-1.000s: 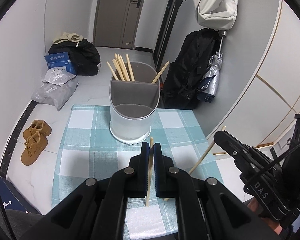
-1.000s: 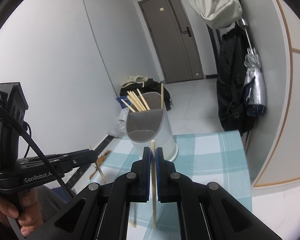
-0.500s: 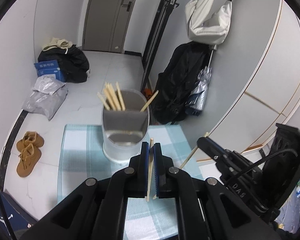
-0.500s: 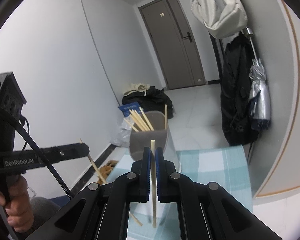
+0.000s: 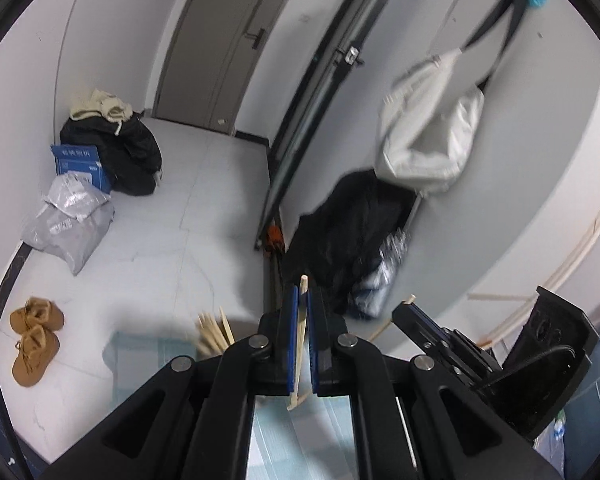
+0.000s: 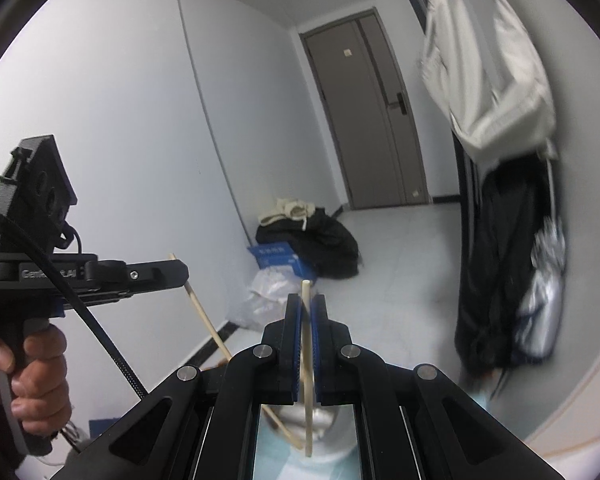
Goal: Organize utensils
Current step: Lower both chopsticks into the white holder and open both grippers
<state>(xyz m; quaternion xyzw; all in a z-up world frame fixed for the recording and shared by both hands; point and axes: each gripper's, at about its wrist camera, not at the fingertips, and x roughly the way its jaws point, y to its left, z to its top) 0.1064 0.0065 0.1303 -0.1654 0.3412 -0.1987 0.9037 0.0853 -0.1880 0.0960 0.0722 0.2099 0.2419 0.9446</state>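
Chopstick [image 5: 300,340] clamped in left gripper [image 5: 302,300]; another [image 6: 307,360] in right gripper [image 6: 307,304]; "GenRobot.AI" partly readable.

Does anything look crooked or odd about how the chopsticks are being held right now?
Slightly. The left hand-held gripper pinches its chopstick at a slant, bottom end kicked sideways. The right hand-held gripper holds its chopstick nearly straight. Nothing looks dropped or broken.

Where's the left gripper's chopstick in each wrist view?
Left wrist: chopstick at bottom centre, upright, clamped in the left gripper.
Right wrist: same chopstick at lower left, slanting down from the left gripper.
Shared landmark: blue box on the floor beside the black bag.
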